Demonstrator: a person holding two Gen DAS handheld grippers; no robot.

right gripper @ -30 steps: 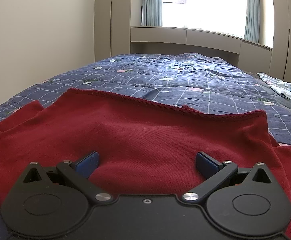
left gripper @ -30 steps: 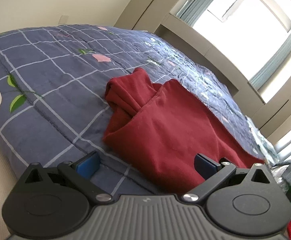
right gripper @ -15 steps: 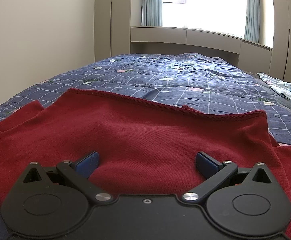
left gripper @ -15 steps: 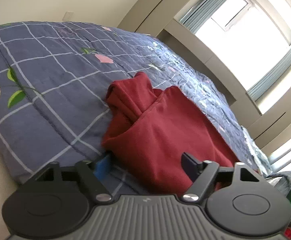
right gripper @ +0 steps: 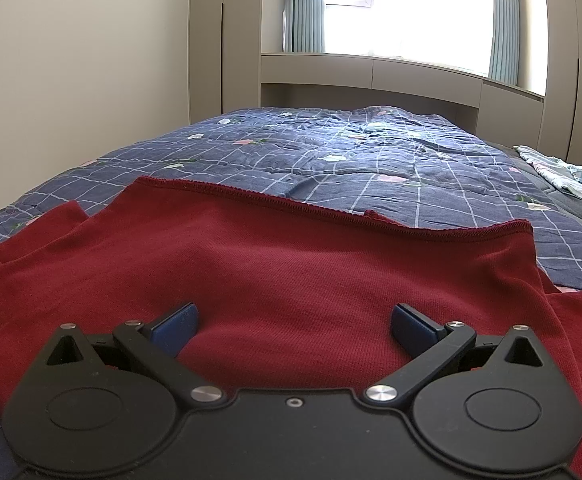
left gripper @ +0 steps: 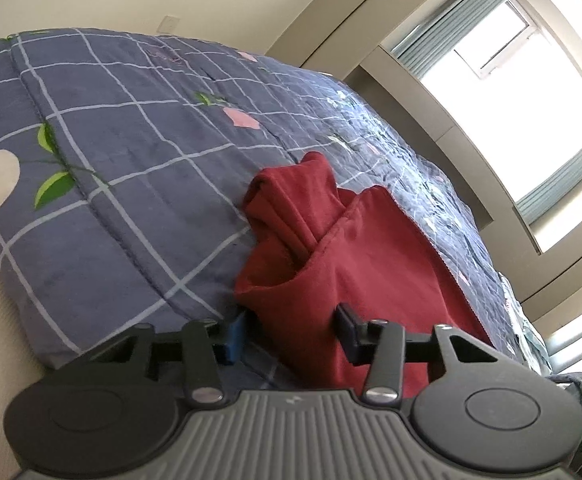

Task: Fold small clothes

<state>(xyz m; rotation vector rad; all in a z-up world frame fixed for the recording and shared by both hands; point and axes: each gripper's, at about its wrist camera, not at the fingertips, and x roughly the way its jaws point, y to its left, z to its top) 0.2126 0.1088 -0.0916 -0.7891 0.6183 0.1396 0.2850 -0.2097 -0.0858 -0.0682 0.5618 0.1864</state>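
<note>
Red garment (right gripper: 291, 276) is lying spread flat on the blue checked quilt (right gripper: 371, 160), near the quilt's close edge; hem running across toward the window (right gripper: 411, 12) side.

L gripper (left gripper: 289, 330) is sitting at the garment's near corner, where the quilt edge drops off. Jaws have just been closing, now abt half open. A fold of red cloth is bulging between the two pads; L pad (left gripper: 235, 336) is just beside the cloth, can't tell if it is pressing yet. A bunched sleeve (left gripper: 291, 204) is lying beyond that corner, on the quilt.

R gripper (right gripper: 293, 320) is hovering low over the garment's middle, jaws wide apart, gripping nothing. Pale cloth (right gripper: 563, 172) is lying at the quilt's far R edge.
</note>
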